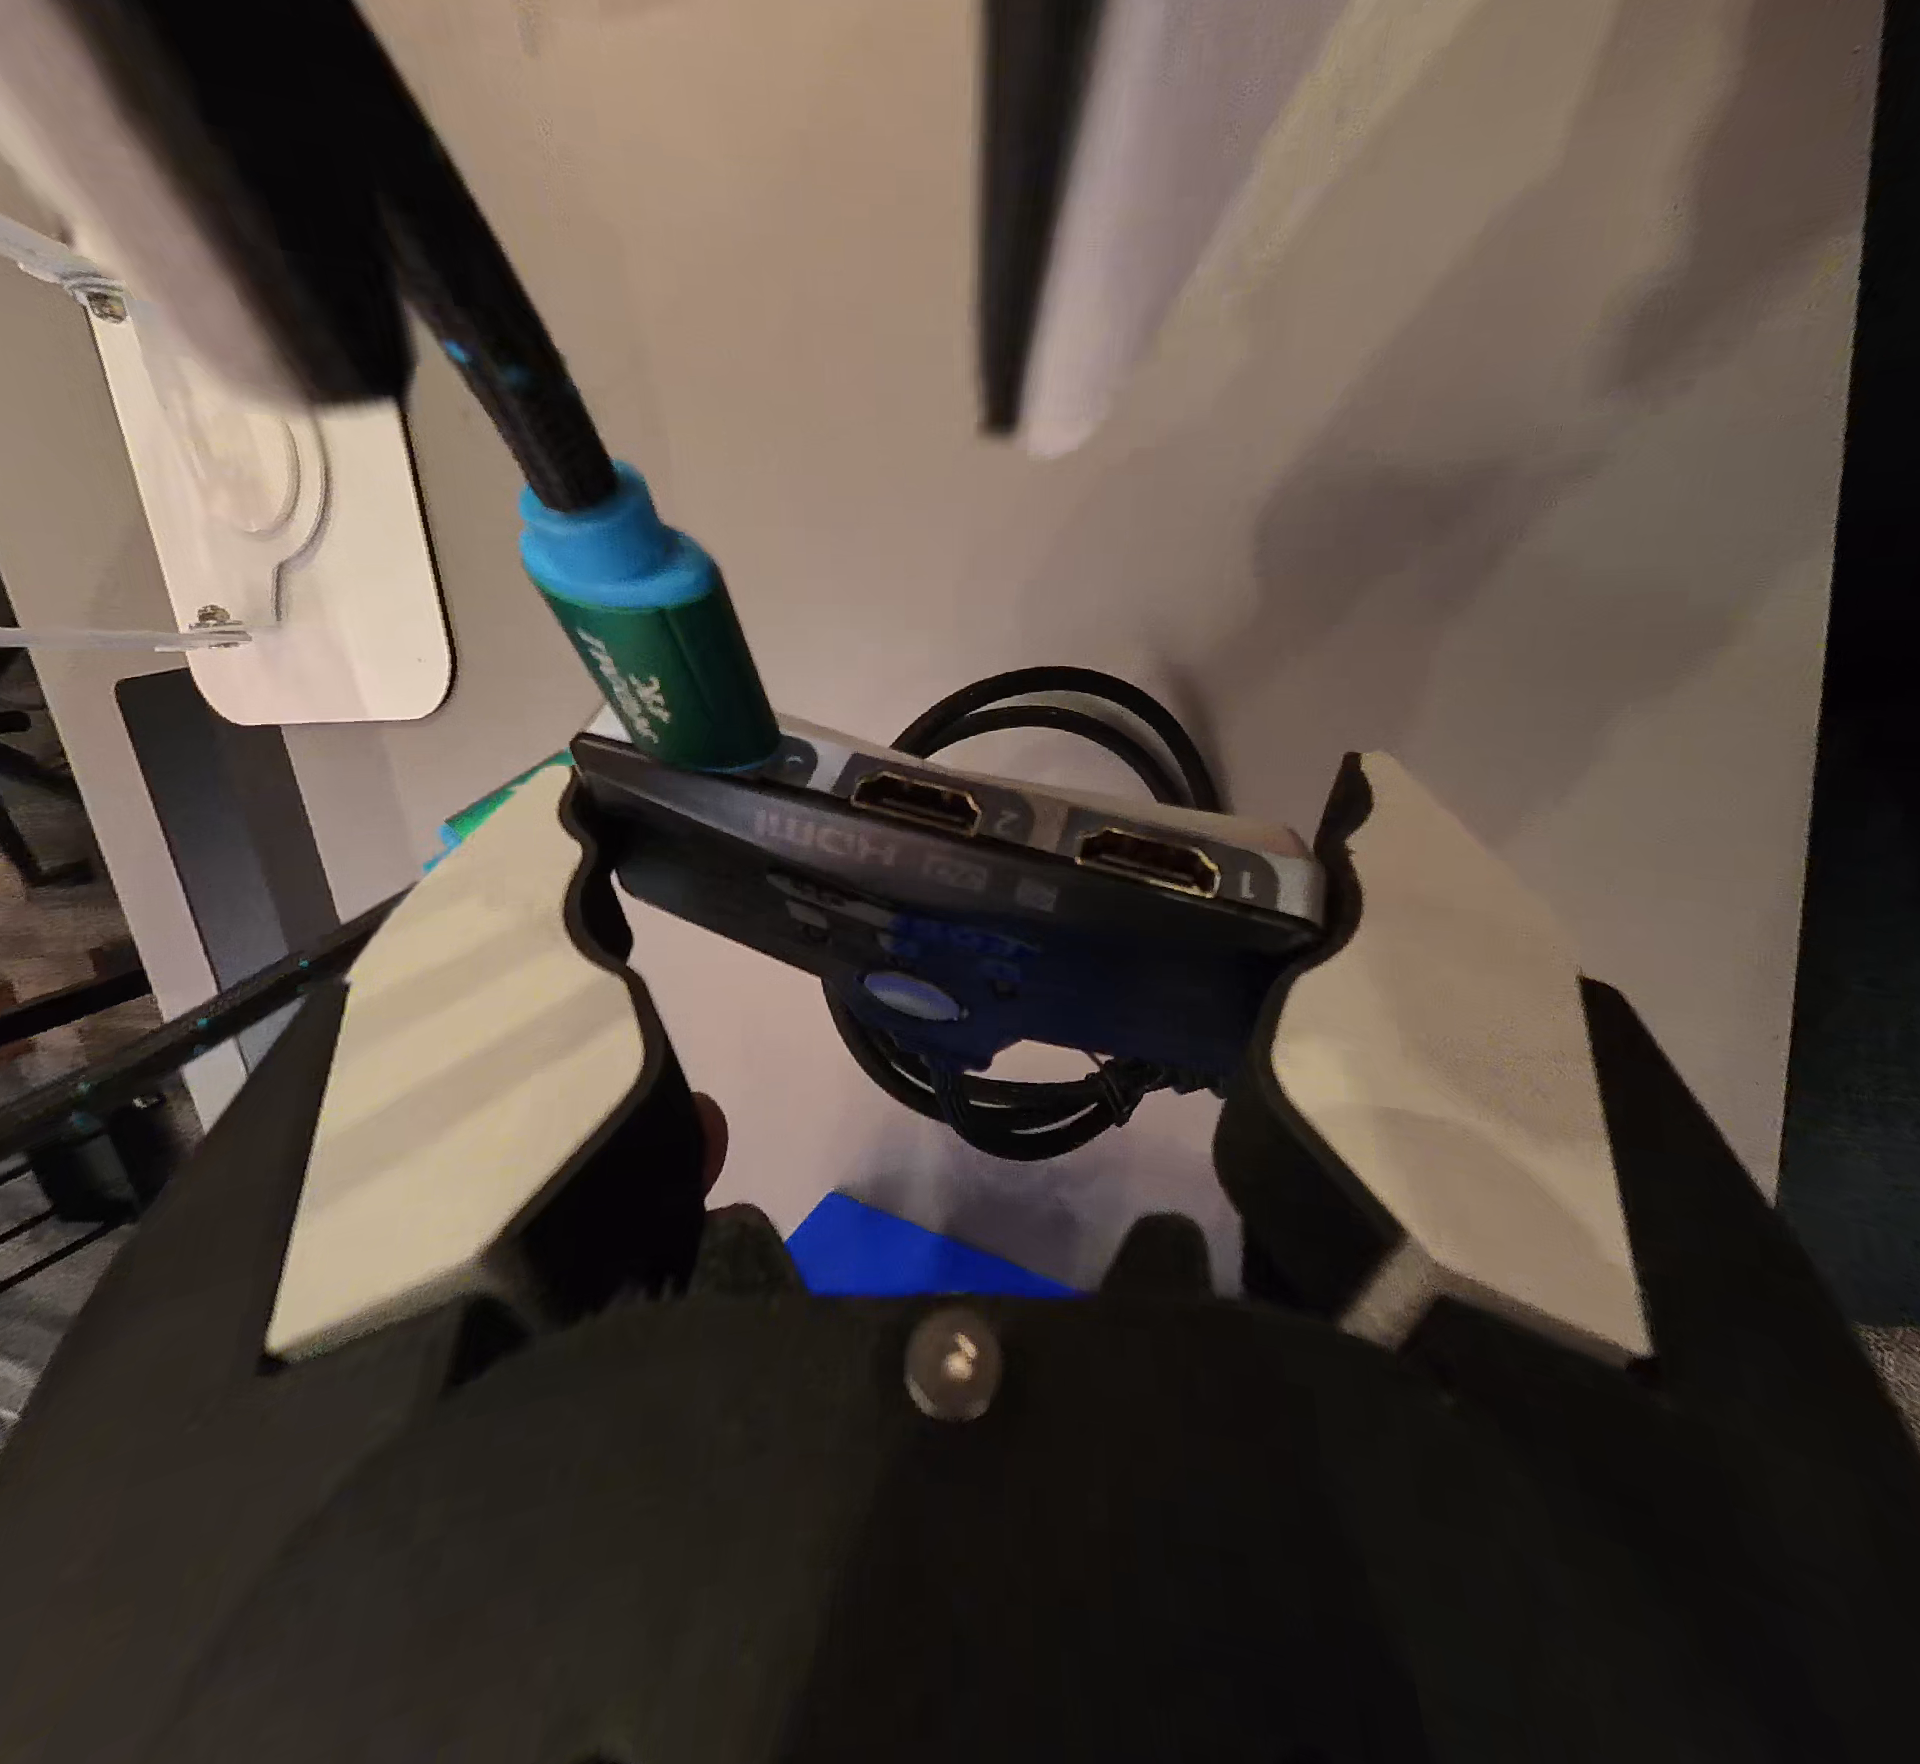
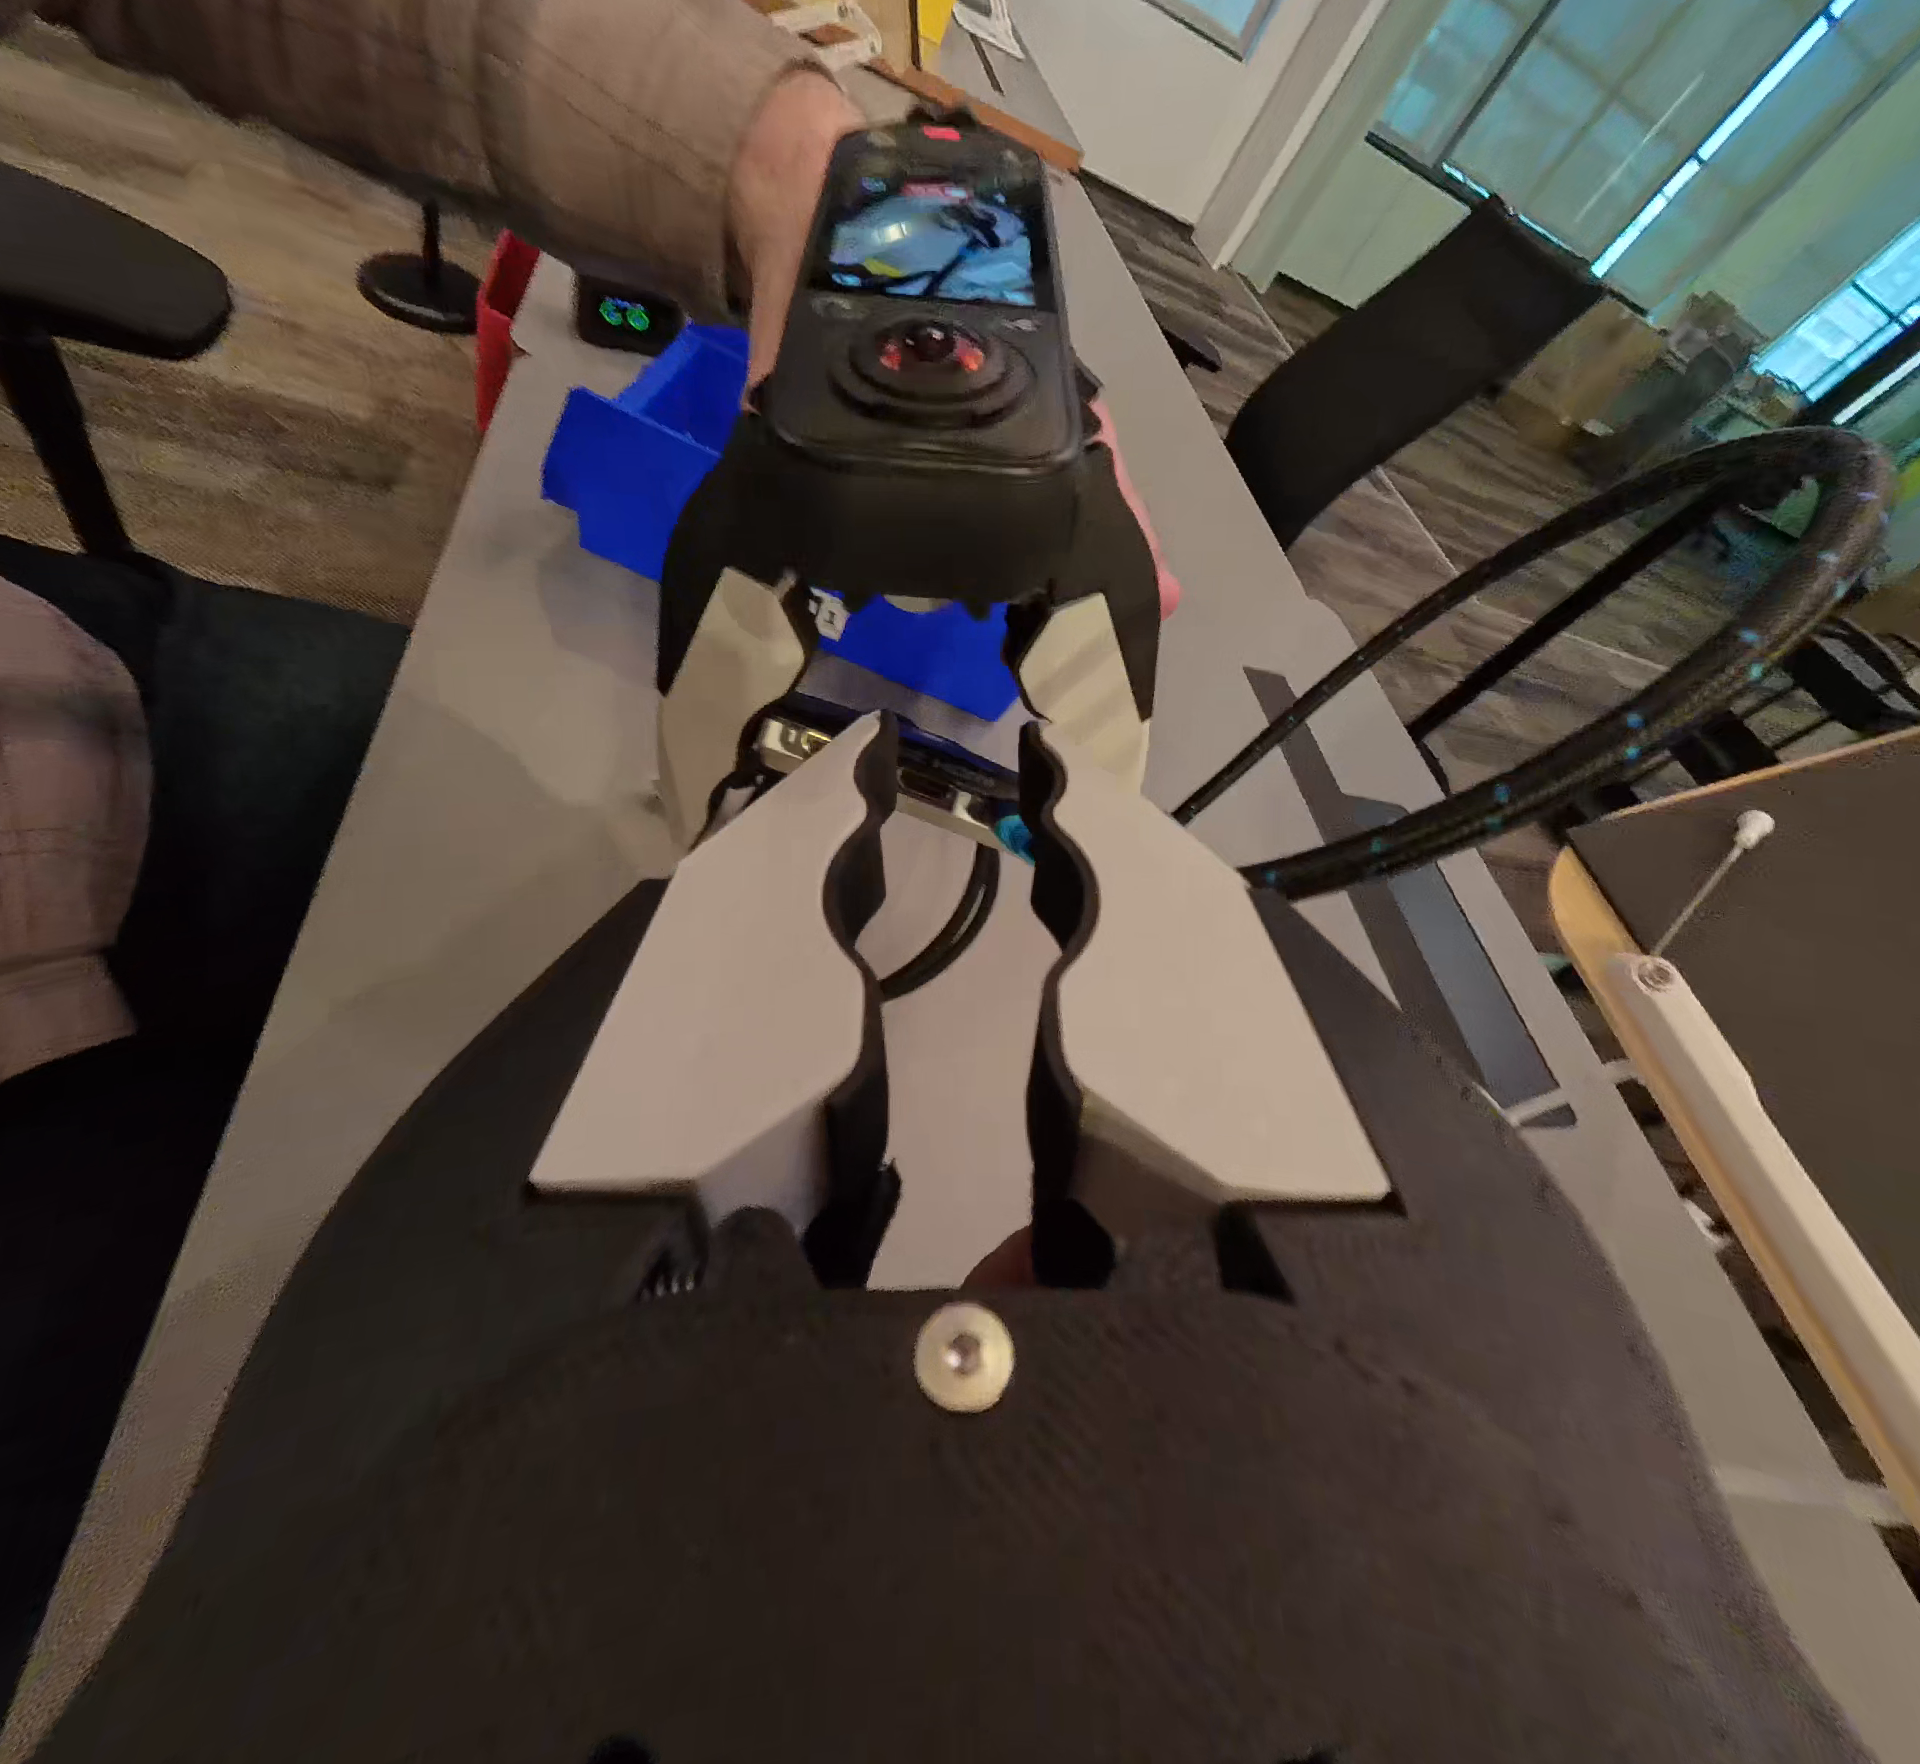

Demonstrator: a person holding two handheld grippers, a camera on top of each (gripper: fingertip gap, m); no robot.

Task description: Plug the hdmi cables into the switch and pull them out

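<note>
Long pale grey surface (image 2: pixel 436 779), narrow, runs away from camera. Blue bin (image 2: pixel 634 478) sits on it mid-way, red bin (image 2: pixel 504 312) at left edge behind, small black gadget with green display (image 2: pixel 623 317) between them. Coiled thin black cable (image 1: pixel 1049 706) lies on it too.

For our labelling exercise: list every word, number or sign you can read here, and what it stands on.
Writing is not quoted; it stands here.
Green plug: white lettering on its side.
Switch: pale print on the face, a mark beside each open port.
Camera screen: too small to read.
</note>
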